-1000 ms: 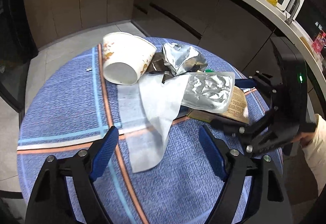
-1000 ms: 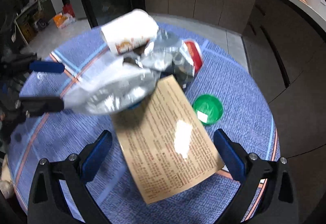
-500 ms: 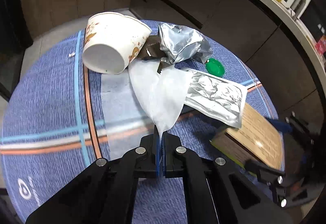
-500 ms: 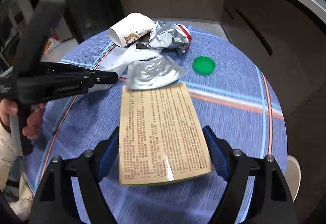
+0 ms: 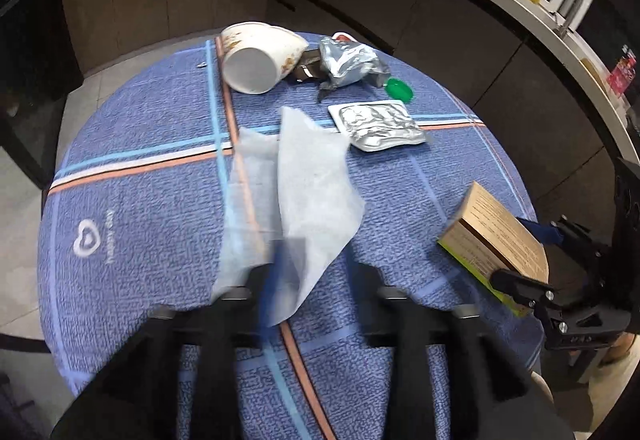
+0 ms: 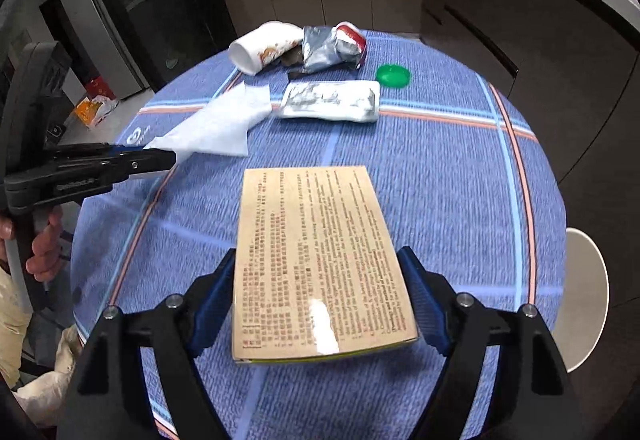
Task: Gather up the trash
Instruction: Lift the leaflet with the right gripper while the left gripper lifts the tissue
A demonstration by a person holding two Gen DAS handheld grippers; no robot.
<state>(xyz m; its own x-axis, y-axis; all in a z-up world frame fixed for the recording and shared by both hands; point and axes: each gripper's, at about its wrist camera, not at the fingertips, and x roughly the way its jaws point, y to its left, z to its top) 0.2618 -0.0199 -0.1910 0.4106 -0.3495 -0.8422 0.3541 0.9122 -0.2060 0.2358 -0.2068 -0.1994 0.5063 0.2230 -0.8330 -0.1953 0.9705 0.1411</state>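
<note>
Since a second ago the tissue [image 5: 312, 176] has been dragged off the pile toward you, and the foil pouch [image 5: 378, 122] now lies alone, flat on the table [image 5: 132, 200]. Your left gripper [image 5: 316, 280] was pinched shut on the tissue's near corner half a second back; its jaws are now opening, about half spread, and the tissue drapes over the left finger, blurred, so I cannot tell if it is still caught. Your right gripper [image 6: 320, 300] has pulled the box [image 6: 316, 260] away from the pile; its jaws stand wide, clamped on the box's two long sides, and the box hangs clear of the table near the close right edge.

Around it: paper cup [image 5: 260, 58] on its side at the far edge, base toward your left camera, stained. Just right of it sits a crumpled foil bag [image 5: 348, 62], touching dark wrapper scraps between the two. Green lid [image 5: 399, 88] lies just beyond the pouch, apart from it. Nothing stands between either gripper and the far pile except the tissue.

Box long axis runs away from you along the right gripper's fingers, printed face up. Tissue long axis runs from the left gripper toward the cup. Pouch lies crosswise.

Count: one cup, one foil bag, one pouch, one lid, one tissue, one box.
</note>
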